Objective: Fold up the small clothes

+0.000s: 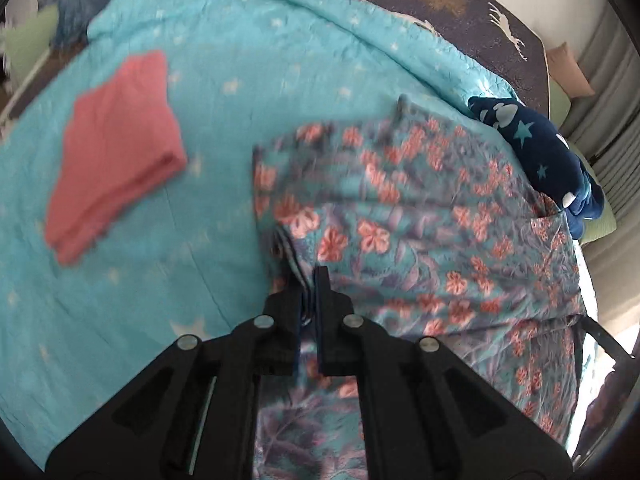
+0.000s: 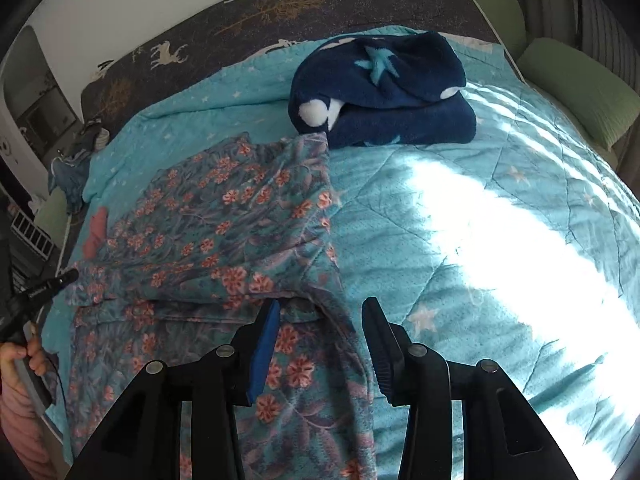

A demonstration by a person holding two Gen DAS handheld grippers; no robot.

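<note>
A floral garment [image 1: 420, 216] with pink flowers on blue-teal cloth lies partly folded on the turquoise star quilt [image 1: 224, 64]. My left gripper [image 1: 309, 280] is shut on the garment's left edge, which bunches between its fingers. In the right wrist view the same floral garment [image 2: 224, 216] spreads to the left, one layer folded over another. My right gripper [image 2: 324, 312] is open and empty, its jaws straddling the garment's right edge just above the cloth. The left gripper [image 2: 68, 277] shows at the far left, at the garment's other edge.
A folded pink cloth [image 1: 116, 156] lies on the quilt to the left. A folded navy fleece with stars [image 2: 384, 92] sits at the garment's far corner. A dark deer-print bedsheet [image 2: 280, 4] lies beyond the quilt. Green cushions [image 2: 580, 88] line the right side. Sunlight falls on the quilt [image 2: 500, 220].
</note>
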